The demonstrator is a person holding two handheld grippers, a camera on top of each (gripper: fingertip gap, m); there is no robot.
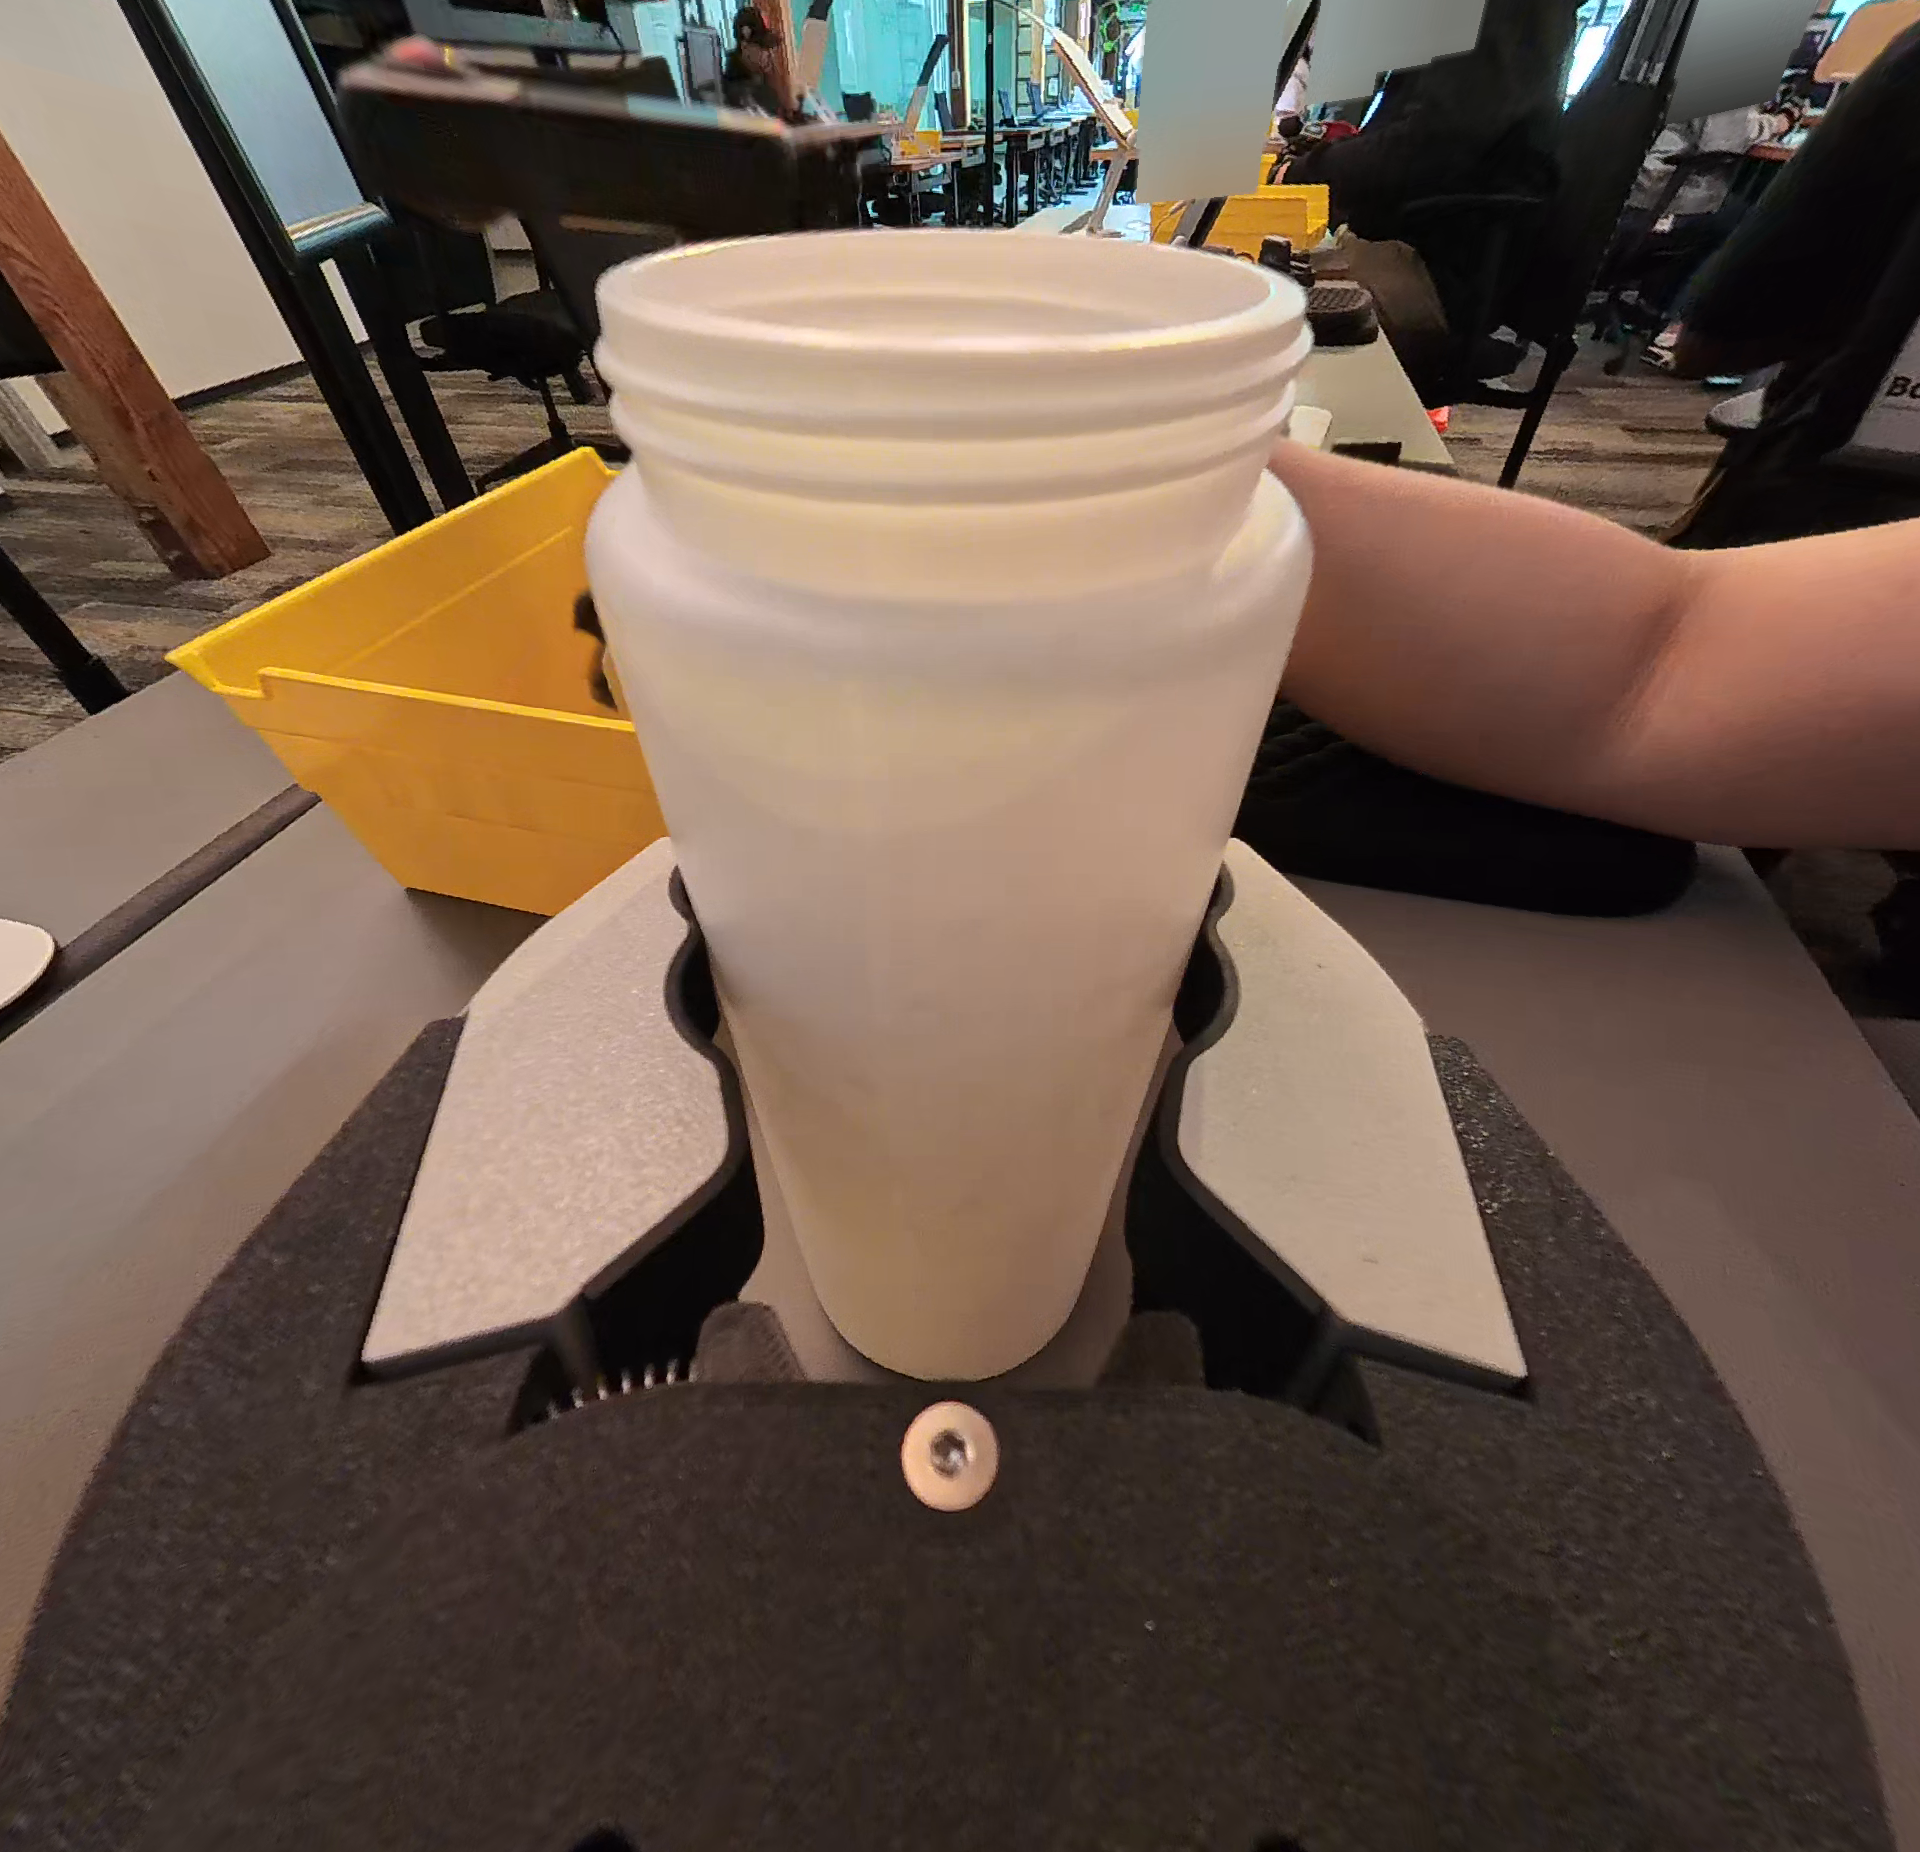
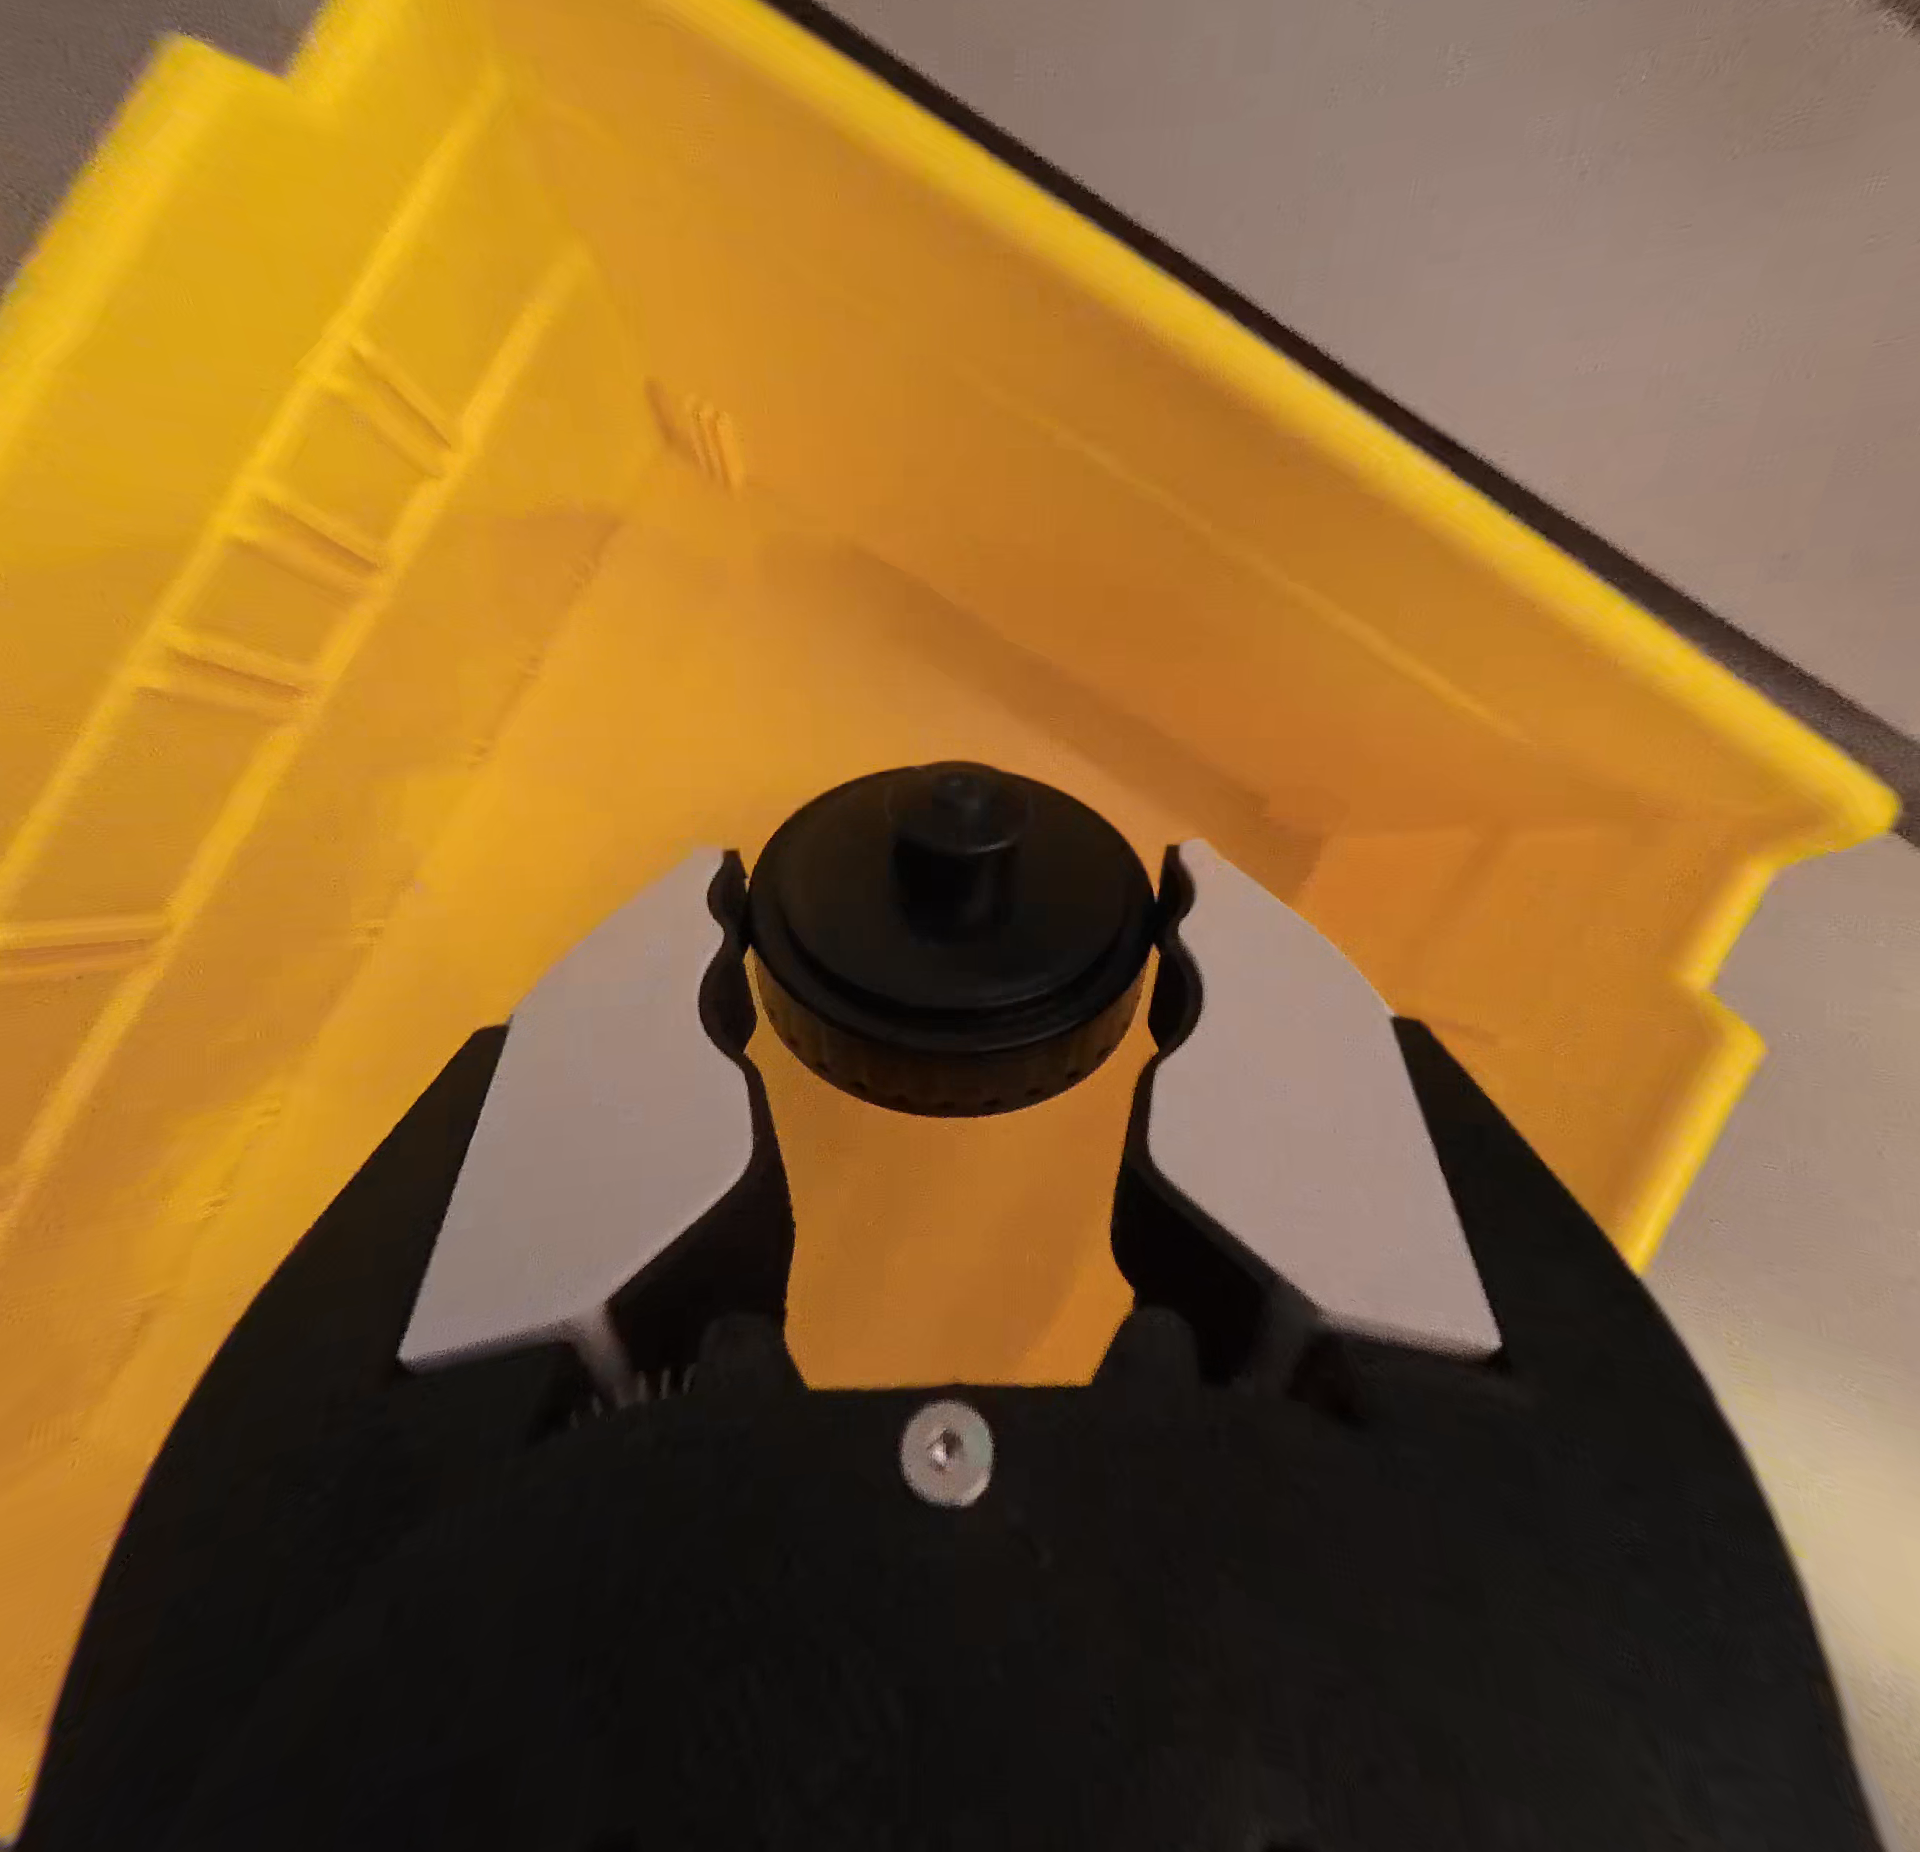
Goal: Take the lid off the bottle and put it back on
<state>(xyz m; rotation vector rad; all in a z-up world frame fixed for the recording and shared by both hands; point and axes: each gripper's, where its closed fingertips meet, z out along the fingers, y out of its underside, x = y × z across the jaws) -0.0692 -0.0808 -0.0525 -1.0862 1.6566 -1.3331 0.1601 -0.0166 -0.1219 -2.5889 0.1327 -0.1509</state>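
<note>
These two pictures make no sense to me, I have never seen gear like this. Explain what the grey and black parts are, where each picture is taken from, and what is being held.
No robot here: a person holds a hand-operated gripper in each hand, and a camera on each gripper looks forward along its two fingers. The grey and black shapes at the bottom of each picture are those fingers.

The left wrist view shows the left gripper closed around a white bottle, upright with its threaded mouth open and no lid on. Behind it a yellow bin sits on the grey table, and the person's forearm reaches in from the right.

The right wrist view shows the right gripper pinching the black lid, which has a small spout on top. It is over the inside of the yellow bin.
</note>
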